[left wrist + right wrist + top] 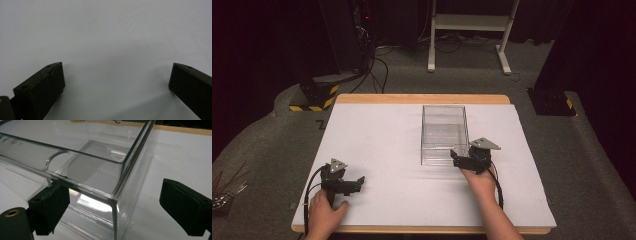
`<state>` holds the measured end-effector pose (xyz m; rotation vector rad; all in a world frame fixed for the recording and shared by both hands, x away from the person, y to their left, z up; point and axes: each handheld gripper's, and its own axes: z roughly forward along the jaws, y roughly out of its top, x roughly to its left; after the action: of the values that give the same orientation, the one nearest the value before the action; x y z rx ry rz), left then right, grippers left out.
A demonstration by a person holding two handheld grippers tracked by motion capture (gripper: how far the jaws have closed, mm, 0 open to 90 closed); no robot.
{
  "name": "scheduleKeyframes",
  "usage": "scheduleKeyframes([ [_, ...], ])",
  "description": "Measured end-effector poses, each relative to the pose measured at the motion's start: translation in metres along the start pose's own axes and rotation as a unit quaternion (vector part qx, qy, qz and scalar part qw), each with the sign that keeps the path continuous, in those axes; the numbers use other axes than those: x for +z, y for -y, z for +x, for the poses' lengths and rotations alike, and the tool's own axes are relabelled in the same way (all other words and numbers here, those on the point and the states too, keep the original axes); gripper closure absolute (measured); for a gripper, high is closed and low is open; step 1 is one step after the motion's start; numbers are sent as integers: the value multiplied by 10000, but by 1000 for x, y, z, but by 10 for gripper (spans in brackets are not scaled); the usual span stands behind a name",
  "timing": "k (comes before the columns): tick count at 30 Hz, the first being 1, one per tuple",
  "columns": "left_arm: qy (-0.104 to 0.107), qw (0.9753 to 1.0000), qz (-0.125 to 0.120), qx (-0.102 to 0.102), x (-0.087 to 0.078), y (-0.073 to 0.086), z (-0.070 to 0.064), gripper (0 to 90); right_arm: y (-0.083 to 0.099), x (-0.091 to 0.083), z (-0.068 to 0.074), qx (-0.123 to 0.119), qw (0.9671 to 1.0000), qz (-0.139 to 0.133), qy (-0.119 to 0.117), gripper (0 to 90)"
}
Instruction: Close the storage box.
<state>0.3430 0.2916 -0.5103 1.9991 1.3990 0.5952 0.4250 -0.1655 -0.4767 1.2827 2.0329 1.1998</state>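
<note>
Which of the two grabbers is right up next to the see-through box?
The right gripper: its open jaws sit at the near right corner of the clear box. The left gripper is off over bare white table.

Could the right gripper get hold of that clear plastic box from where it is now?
Probably yes. The right gripper is open at the near right corner of the clear box. In its own view one jaw sits against the front wall, the other stands beside it, and nothing lies between.
</note>
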Motion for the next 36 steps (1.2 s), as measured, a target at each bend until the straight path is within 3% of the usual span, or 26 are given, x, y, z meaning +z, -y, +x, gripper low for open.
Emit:
scheduleKeyframes([
  [22, 5, 10000, 0, -8, 0, 0, 0, 5, -1, -2, 1, 28, 10000, 43, -34, 114],
  [36, 6, 10000, -1, -5, 0, 0, 0, 5, 4, -24, 3, -59, 9999, -40, -131, 114],
])
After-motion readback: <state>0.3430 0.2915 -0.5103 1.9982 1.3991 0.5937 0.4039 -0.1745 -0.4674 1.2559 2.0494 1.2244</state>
